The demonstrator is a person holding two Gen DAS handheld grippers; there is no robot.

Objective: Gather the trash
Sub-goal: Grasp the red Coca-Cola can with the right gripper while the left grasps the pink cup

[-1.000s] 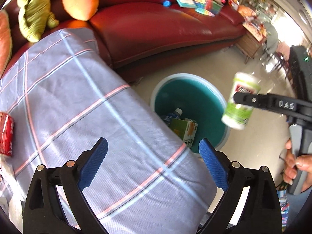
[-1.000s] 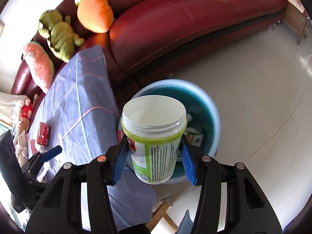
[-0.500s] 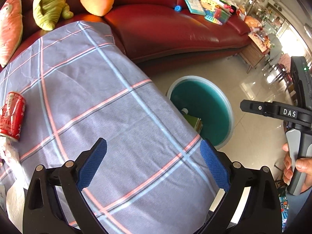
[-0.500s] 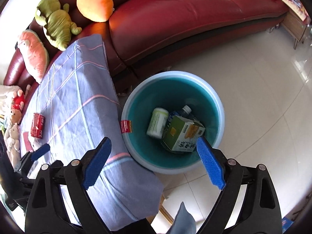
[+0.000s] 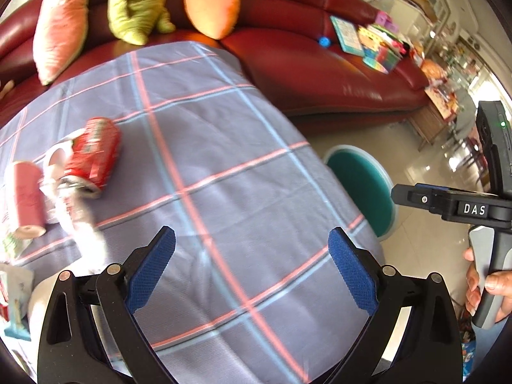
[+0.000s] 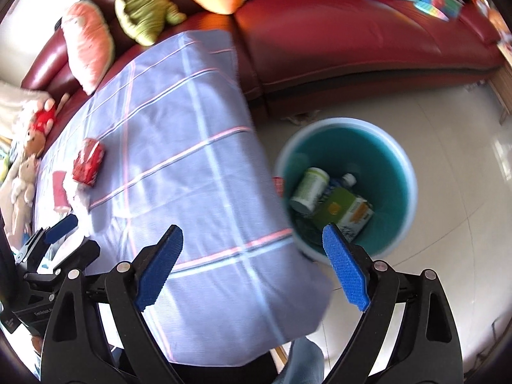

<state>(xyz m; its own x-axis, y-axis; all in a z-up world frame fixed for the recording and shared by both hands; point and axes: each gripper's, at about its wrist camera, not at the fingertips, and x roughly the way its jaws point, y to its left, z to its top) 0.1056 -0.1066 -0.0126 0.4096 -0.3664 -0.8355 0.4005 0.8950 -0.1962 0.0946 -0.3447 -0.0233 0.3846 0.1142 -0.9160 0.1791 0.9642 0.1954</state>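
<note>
Left wrist: left gripper (image 5: 251,270) wide open, empty, above checked cloth (image 5: 204,166). Red can (image 5: 92,156) blurred, on its side, long axis toward sofa; items at left edge indistinct. Bin (image 5: 384,176) half hidden.

Right wrist: right gripper (image 6: 252,268) agape, empty; jar (image 6: 308,188), clamped earlier, lies tilted in bin (image 6: 406,163) beside carton (image 6: 347,209).

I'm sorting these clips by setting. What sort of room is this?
Most likely a home living room: a red leather sofa with plush toys, a low table under a checked cloth, and a tiled floor holding a teal trash bin.
</note>
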